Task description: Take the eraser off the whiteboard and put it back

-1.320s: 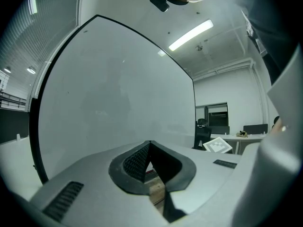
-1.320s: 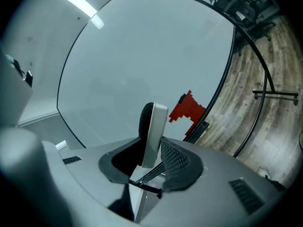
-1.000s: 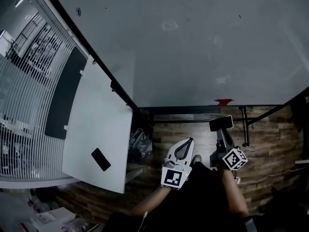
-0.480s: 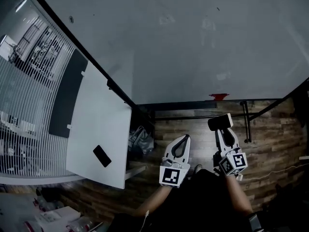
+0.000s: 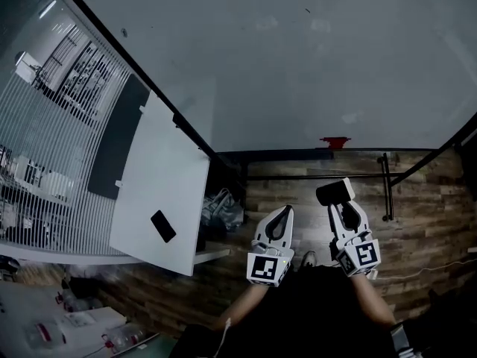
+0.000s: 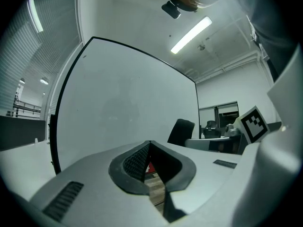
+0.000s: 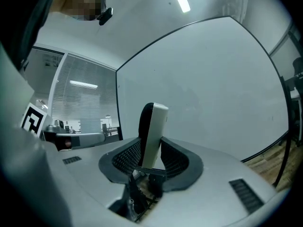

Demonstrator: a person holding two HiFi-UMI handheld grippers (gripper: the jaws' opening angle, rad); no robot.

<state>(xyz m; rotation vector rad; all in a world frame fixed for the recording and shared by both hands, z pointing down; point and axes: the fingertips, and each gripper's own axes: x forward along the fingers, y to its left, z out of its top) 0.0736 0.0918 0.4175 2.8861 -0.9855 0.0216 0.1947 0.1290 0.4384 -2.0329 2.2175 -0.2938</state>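
Note:
A big whiteboard (image 5: 298, 66) fills the top of the head view and stands ahead in both gripper views (image 6: 128, 108) (image 7: 208, 89). My right gripper (image 5: 337, 198) is shut on the eraser (image 5: 335, 192), a slab with a black felt side and a white back (image 7: 152, 134), held on edge between the pads, short of the board. My left gripper (image 5: 280, 216) hangs beside it, shut with nothing in it, its tips meeting (image 6: 149, 143). A small red object (image 5: 335, 142) sits on the board's bottom rail.
A white desk (image 5: 160, 200) with a black phone (image 5: 163, 226) on it stands at the left, beside slatted blinds (image 5: 52, 148). The board's black stand legs (image 5: 387, 185) cross the wooden floor (image 5: 432, 222). A grey bag (image 5: 221, 209) lies under the desk edge.
The right gripper has rolled and risen with the eraser in it, toward the board. The left gripper has moved a little forward. The head view has shifted slightly.

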